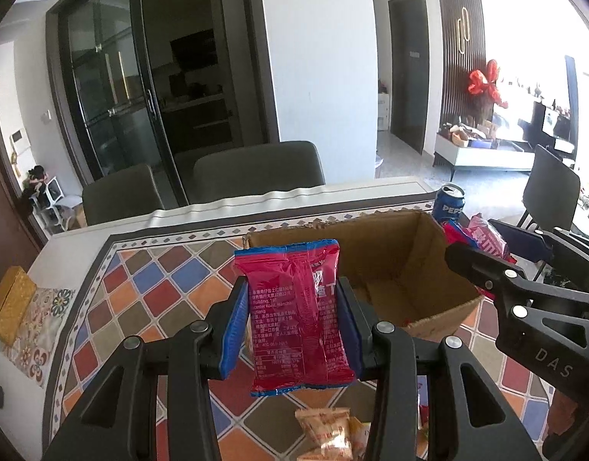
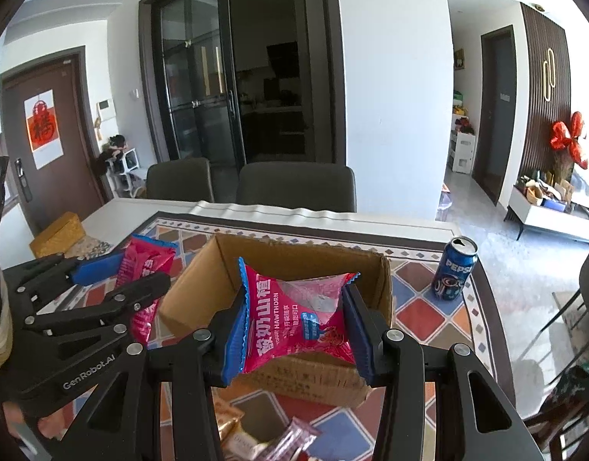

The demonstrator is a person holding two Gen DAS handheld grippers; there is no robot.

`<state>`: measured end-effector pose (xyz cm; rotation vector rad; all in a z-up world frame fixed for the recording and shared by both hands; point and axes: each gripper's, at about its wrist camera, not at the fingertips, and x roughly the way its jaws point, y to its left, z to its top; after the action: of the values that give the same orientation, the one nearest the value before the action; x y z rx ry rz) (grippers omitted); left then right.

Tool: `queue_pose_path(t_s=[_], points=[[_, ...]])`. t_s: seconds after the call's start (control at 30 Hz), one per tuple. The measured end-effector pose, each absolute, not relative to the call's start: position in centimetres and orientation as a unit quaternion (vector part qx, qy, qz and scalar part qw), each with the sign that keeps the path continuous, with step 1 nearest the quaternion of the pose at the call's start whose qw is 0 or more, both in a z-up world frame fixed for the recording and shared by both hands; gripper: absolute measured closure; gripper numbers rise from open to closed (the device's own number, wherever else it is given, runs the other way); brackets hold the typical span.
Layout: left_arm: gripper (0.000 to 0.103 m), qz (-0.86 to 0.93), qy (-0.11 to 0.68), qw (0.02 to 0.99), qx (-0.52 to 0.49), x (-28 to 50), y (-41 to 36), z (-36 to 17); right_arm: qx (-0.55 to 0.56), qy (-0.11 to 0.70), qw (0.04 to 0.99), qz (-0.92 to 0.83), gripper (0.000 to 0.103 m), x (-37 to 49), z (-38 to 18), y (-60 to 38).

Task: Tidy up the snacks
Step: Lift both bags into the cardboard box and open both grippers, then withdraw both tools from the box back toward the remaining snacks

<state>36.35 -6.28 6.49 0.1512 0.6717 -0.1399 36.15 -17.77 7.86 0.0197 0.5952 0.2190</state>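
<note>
1. While both hovered above the tiled tabletop [image 1: 148,288], the left tool [image 1: 292,326] was clamped on a red snack packet [image 1: 296,315] beside the open cardboard box [image 1: 417,265].
2. The right tool [image 2: 294,326] gripped a hawthorn packet [image 2: 298,315] over that box [image 2: 202,292], near a Pepsi can [image 2: 454,269].

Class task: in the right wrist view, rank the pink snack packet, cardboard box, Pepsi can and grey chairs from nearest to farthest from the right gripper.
1. Pink snack packet, clamped in the right gripper.
2. Cardboard box, just behind.
3. Pepsi can, farther right.
4. Grey chairs, across the table.
</note>
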Motion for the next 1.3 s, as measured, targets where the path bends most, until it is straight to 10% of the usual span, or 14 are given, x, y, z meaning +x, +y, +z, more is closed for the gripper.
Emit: queue_pose_path(t_s=[0.37, 0.77, 1.3], points=[[0.058, -0.073, 0.356, 0.929, 0.07, 40.3, -6.8, 4.9, 0.016, 0.318, 0.942, 0.105, 0.054, 40.5, 6.3, -18.3], [0.035, -0.044, 0.339, 0.936, 0.082, 38.1, -6.2, 6.0, 0.011, 0.326, 0.942, 0.079, 0.029, 40.1, 6.2, -18.5], [0.03, -0.061, 0.322, 0.943, 0.064, 30.5, -5.9, 7.8, -0.002, 0.286, 0.955, 0.082, 0.029, 32.8, 8.6, -18.6]])
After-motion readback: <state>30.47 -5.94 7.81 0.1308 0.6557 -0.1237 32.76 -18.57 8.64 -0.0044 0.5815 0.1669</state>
